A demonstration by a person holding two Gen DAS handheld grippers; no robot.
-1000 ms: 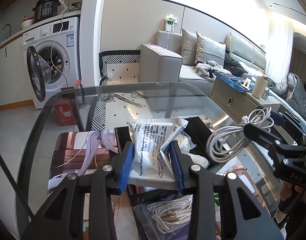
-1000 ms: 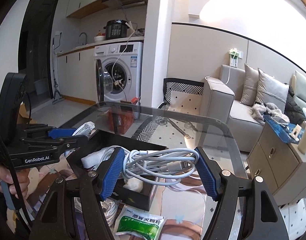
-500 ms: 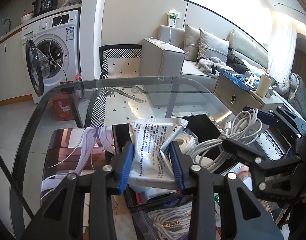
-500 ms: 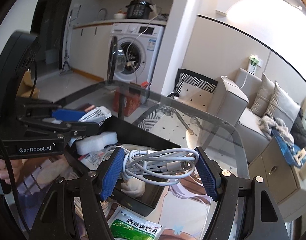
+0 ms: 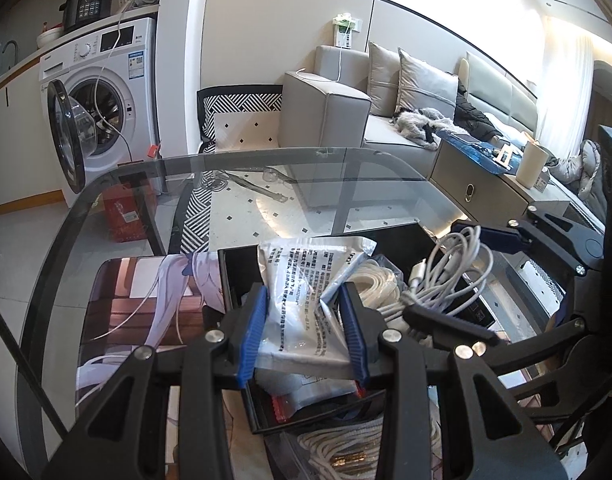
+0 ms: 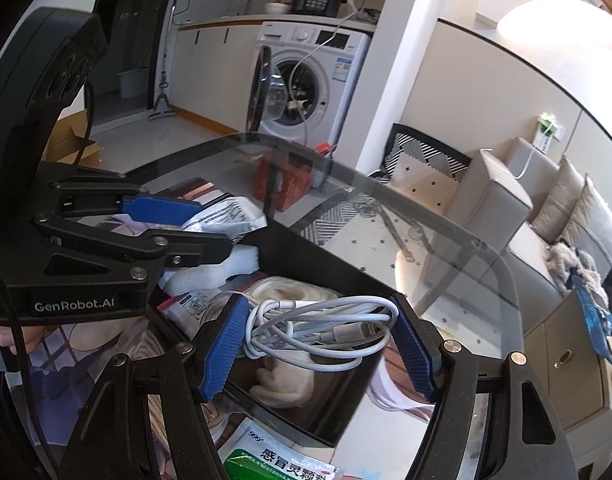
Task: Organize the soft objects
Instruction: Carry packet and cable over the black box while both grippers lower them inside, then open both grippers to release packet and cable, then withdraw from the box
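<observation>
My left gripper [image 5: 303, 332] is shut on a white printed packet [image 5: 306, 280] and holds it over the black box [image 5: 235, 276] on the glass table. My right gripper [image 6: 318, 344] is shut on a coiled white cable [image 6: 322, 330] above the same black box [image 6: 338, 276]. The cable also shows in the left wrist view [image 5: 450, 272], over the box's right side. The left gripper with its packet [image 6: 225, 216] shows at the left of the right wrist view. Inside the box lie white rope [image 5: 376, 284], a white foam piece [image 6: 221, 268] and a cream soft item [image 6: 285, 380].
A green-and-white medicine packet [image 6: 281, 464] lies on the printed mat in front of the box. A bag of white cord [image 5: 342, 452] lies near the box's front. The glass table's curved edge [image 5: 265, 160] runs beyond. A washing machine [image 5: 101, 92] and sofa [image 5: 346, 112] stand behind.
My right gripper has carried the cable leftward and down over the box, closer to the left gripper. The left gripper keeps the packet over the box, nearly still.
</observation>
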